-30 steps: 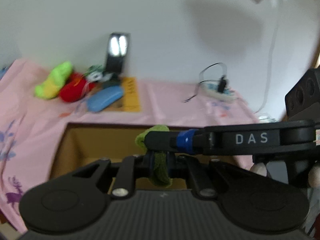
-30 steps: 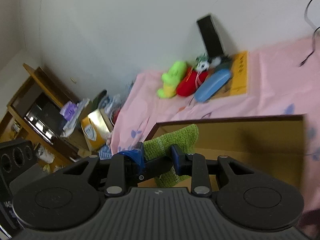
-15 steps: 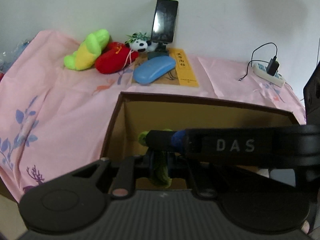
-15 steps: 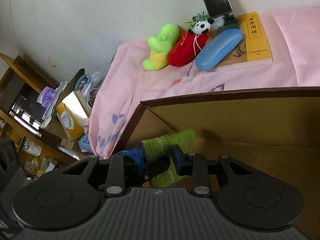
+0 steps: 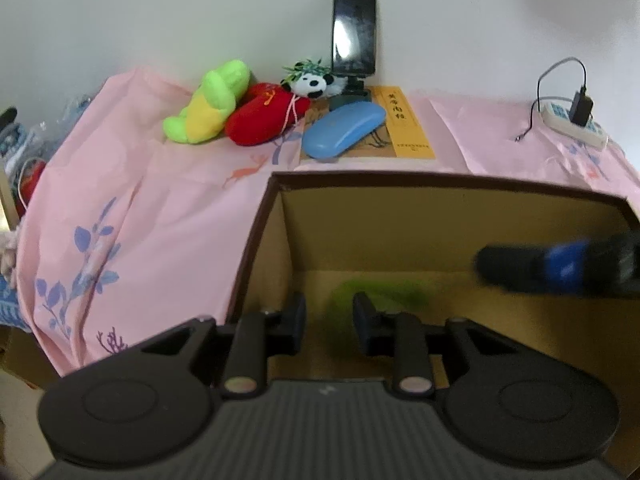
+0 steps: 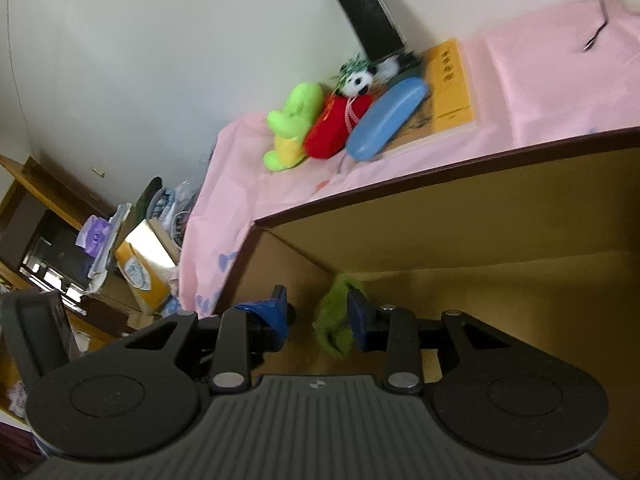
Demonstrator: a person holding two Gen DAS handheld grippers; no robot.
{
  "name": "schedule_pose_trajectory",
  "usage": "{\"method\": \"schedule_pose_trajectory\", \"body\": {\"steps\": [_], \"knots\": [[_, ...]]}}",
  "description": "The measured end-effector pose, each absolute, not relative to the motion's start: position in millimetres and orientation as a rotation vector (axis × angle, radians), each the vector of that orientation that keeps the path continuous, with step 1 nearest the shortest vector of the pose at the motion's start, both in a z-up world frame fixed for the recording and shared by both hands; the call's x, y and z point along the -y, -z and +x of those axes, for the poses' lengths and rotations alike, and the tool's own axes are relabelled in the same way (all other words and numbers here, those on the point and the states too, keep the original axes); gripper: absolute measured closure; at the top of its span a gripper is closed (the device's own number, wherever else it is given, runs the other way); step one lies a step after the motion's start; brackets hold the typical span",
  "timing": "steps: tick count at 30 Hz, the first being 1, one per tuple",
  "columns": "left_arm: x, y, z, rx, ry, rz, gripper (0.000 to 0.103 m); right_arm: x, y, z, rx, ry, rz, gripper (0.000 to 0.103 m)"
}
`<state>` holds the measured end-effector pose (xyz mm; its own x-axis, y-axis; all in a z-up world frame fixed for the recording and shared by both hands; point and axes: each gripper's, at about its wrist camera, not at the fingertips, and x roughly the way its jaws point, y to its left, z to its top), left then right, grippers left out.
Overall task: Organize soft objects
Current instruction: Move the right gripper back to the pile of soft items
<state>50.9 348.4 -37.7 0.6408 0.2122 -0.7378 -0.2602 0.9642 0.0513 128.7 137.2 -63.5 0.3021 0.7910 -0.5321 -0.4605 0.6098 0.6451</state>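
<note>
A green knitted cloth [image 5: 376, 296], blurred, lies loose low inside the cardboard box [image 5: 440, 182]. My left gripper [image 5: 329, 314] hangs over the box's near left corner. Its jaws are opening, and the cloth shows between and behind them with no pad pressing on it. My right gripper [image 6: 316, 312] is open inside the same box [image 6: 440, 176]. The cloth [image 6: 334, 320] rests against its right finger, unsqueezed. One right-gripper finger [image 5: 560, 268] shows in the left wrist view. Green-yellow [image 5: 212, 108], red [image 5: 264, 120] and panda [image 5: 312, 82] plush toys lie by the wall.
A pink tablecloth [image 5: 160, 208] covers the table. Behind the box lie a blue case [image 5: 344, 130] on a yellow book [image 5: 404, 120], a propped phone [image 5: 354, 32] and a power strip [image 5: 572, 124]. Cluttered shelves and boxes [image 6: 136, 264] stand left of the table.
Both grippers sank into the box. The left jaws went from shut on the green cloth to apart, the right jaws widened, and the cloth dropped lower. The right finger slid away rightward.
</note>
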Motion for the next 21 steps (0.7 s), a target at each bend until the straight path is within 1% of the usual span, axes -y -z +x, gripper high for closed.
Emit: {"method": "schedule_pose_trajectory", "body": {"steps": [3,5,9,13,14,16,18,21], "knots": [[-341,40,49,-0.833,-0.274,-0.038,0.067,-118,61,133,-0.907,-0.851,0.437,0.086],[-338,41,47,-0.833,-0.279,-0.031,0.066,-105,63,140,-0.890,-0.842,0.467,0.086],[-332,38,44,-0.841,-0.289,-0.041,0.066,-81,71,154,-0.895,-0.852,0.614,0.086],[-321,21,34,-0.808,-0.286,-0.049,0.066,-81,60,147,-0.856,-0.832,0.520,0.086],[-317,16,31,-0.796,-0.284,-0.048,0.064,-79,56,142,-0.841,-0.834,0.502,0.086],[-307,4,25,-0.766,-0.277,-0.045,0.047,-71,49,135,-0.817,-0.842,0.505,0.086],[-292,-8,20,-0.732,-0.258,-0.033,0.044,-59,43,128,-0.800,-0.832,0.503,0.086],[-265,-21,17,-0.703,-0.208,-0.017,0.043,-40,32,117,-0.761,-0.809,0.474,0.086]]}}
